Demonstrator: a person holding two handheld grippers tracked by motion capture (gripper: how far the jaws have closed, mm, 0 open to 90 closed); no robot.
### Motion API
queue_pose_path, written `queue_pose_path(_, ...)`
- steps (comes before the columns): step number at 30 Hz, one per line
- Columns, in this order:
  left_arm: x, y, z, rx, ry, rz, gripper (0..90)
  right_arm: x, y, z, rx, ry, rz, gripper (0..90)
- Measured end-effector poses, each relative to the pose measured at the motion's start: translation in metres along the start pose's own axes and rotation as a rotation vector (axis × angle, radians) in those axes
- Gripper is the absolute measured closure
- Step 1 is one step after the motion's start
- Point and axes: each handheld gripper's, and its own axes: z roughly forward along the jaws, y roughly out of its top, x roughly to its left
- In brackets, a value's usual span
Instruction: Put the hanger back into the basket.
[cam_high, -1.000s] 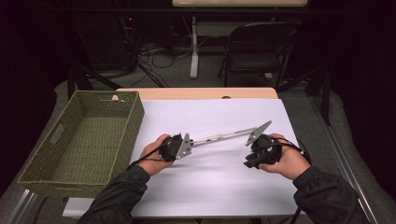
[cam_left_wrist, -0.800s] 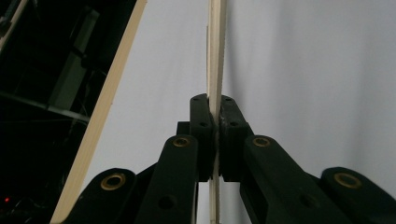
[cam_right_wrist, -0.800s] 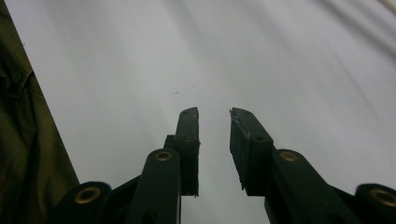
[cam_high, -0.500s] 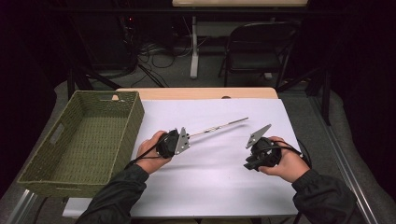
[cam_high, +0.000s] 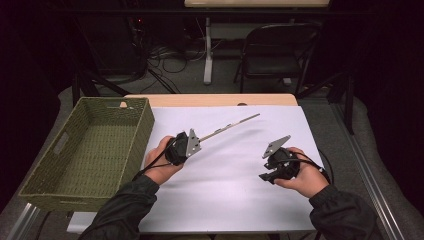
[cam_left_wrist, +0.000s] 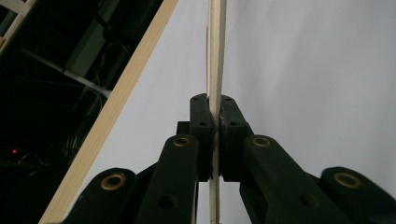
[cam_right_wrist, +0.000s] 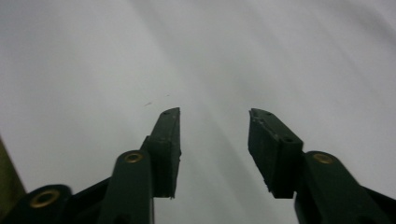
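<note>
Strip (cam_left_wrist: 216, 56) far end cut off beyond left gripper (cam_left_wrist: 215, 109).

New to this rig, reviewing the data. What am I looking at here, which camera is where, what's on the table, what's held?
No robot arm: a person holds hand-held tongs in each hand at a table covered with a white sheet. The high view looks down from above the person's side. The other two pictures come from cameras riding on each pair of tongs, looking along the black jaws.

The left tongs are shut on a long thin strip, seen edge-on between the jaws in the left gripper view. The strip angles out across the sheet. The right tongs are open, with bare sheet between the jaws. A green woven basket stands at the table's left.
</note>
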Motion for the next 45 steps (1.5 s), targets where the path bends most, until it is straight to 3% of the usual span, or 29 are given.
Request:
queue_pose_path(1,0.002,0.001,0.000,0.013,-0.002,-0.013,87.0,-0.001,-0.002,0.003,0.004,-0.019,0.012,50.4)
queue_pose_path(2,0.003,0.002,0.000,0.013,-0.007,-0.019,87.0,0.000,-0.005,0.009,-0.065,-0.028,0.031,49.6)
queue_pose_path(3,0.005,0.002,-0.001,0.018,-0.010,-0.026,87.0,-0.001,-0.006,0.008,-0.027,-0.025,0.028,47.9)
queue_pose_path(6,0.008,0.003,-0.002,0.021,-0.026,-0.045,87.0,-0.001,-0.009,0.009,-0.015,-0.024,0.041,46.3)
queue_pose_path(7,0.012,0.004,-0.002,0.026,-0.037,-0.064,87.0,-0.002,-0.010,0.005,0.017,-0.026,0.043,46.2)
queue_pose_path(8,0.012,0.004,-0.002,0.026,-0.037,-0.064,87.0,-0.001,-0.014,0.009,-0.075,-0.037,0.058,46.2)
queue_pose_path(10,0.017,0.006,-0.001,0.038,-0.051,-0.093,87.0,-0.001,-0.015,0.006,-0.065,-0.046,0.065,46.0)
queue_pose_path(13,0.024,0.008,0.000,0.043,-0.068,-0.117,87.0,0.002,-0.017,0.006,-0.084,-0.048,0.074,45.0)
queue_pose_path(16,0.034,0.010,0.003,0.034,-0.086,-0.169,87.0,0.005,-0.018,0.010,-0.121,-0.049,0.086,44.1)
queue_pose_path(19,0.046,0.017,0.006,0.039,-0.084,-0.233,87.0,0.009,-0.017,0.013,-0.089,-0.055,0.077,44.0)
queue_pose_path(20,0.046,0.017,0.006,0.039,-0.084,-0.233,87.0,0.009,-0.017,0.013,-0.089,-0.055,0.077,44.0)
queue_pose_path(23,0.059,0.025,0.003,0.030,-0.084,-0.284,87.0,0.013,-0.017,0.016,-0.142,-0.058,0.088,44.1)
queue_pose_path(30,0.080,0.040,0.000,0.033,-0.104,-0.358,87.0,0.017,-0.018,0.017,-0.159,-0.056,0.105,44.4)
queue_pose_path(34,0.092,0.045,-0.007,0.026,-0.112,-0.370,87.1,0.019,-0.021,0.018,-0.180,-0.055,0.116,44.7)
queue_pose_path(38,0.108,0.042,-0.020,0.009,-0.113,-0.420,87.1,0.018,-0.023,0.020,-0.194,-0.055,0.132,44.7)
queue_pose_path(40,0.111,0.042,-0.022,0.007,-0.114,-0.425,87.0,0.019,-0.024,0.020,-0.197,-0.059,0.135,44.8)
queue_pose_path(43,0.125,0.038,-0.039,-0.005,-0.092,-0.443,87.0,0.019,-0.024,0.022,-0.197,-0.059,0.136,44.8)
queue_pose_path(45,0.131,0.037,-0.048,0.000,-0.078,-0.433,87.0,0.020,-0.023,0.023,-0.194,-0.055,0.133,44.8)
